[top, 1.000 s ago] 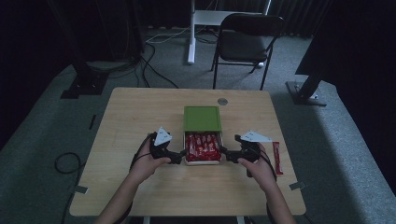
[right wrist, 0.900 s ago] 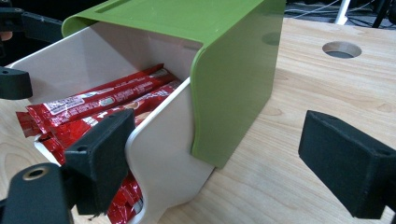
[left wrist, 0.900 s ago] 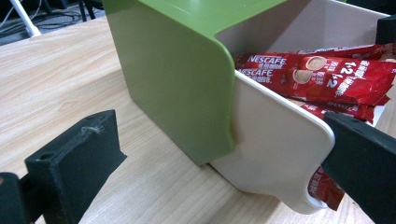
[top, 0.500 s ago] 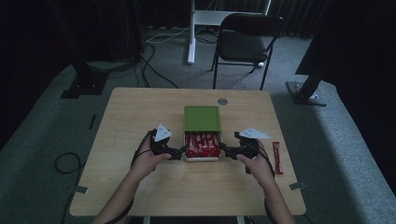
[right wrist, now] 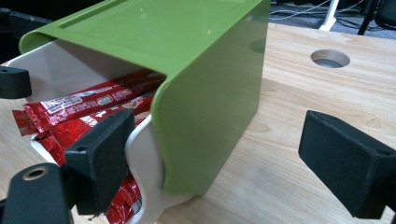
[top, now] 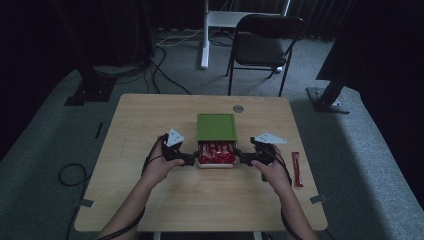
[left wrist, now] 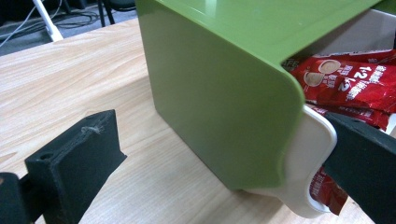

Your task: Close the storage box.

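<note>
Two forearms enter from the near edge of the wooden table and angle inward, each hand wrapped around a handheld gripper. The left gripper points rightward at the left end of the white tray; the right gripper points leftward at its right end. In the left gripper view the jaws stand wide apart, one black pad against the tray's white corner, the other over bare wood beside the green cover. In the right gripper view the jaws are likewise spread wide, one pad at the tray's rim, the other clear of the cover's side wall. Neither pair clamps anything.

The tray sits at the table's middle, pulled partway out toward the person from under the green cover, and holds red sachets. Compared with one second ago, both grippers have closed in from either side until they flank the tray's ends; tray and cover lie as they did.

A single red sachet lies on the table to the right of the right hand. A round cable port is set near the far edge. Beyond the table, grey carpet, a black folding chair, loose cables and white desk legs occupy the dim room.
</note>
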Demonstrator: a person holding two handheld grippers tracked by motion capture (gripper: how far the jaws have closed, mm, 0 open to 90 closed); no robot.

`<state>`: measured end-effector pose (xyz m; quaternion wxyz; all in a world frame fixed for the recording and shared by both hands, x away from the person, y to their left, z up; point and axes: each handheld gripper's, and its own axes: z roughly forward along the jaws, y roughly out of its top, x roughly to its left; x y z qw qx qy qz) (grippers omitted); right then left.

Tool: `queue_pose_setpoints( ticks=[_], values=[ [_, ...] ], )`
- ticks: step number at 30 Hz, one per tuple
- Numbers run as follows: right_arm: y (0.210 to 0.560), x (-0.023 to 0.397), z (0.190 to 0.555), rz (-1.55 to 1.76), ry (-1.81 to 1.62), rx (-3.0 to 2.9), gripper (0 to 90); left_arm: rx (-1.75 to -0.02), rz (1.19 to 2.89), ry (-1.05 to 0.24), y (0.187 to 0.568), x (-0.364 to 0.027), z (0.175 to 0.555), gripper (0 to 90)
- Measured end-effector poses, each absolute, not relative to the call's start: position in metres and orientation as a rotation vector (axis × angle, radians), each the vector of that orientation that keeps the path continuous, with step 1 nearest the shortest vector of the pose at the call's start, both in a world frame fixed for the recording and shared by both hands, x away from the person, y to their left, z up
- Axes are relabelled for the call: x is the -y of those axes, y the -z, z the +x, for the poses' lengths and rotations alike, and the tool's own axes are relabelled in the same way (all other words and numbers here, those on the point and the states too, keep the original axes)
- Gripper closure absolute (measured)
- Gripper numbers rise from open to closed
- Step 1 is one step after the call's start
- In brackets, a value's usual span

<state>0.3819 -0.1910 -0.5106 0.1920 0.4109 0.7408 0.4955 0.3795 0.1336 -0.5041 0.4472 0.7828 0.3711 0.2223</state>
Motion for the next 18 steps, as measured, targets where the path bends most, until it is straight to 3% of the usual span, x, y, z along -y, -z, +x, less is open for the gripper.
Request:
queue_pose_setpoints(
  ticks=[18],
  values=[
    [0.511,0.188,0.395,1.177,-1.376,-2.04,11.2,-0.953,1.91,-0.565,0.507,-0.133,0.392,1.2]
  ],
)
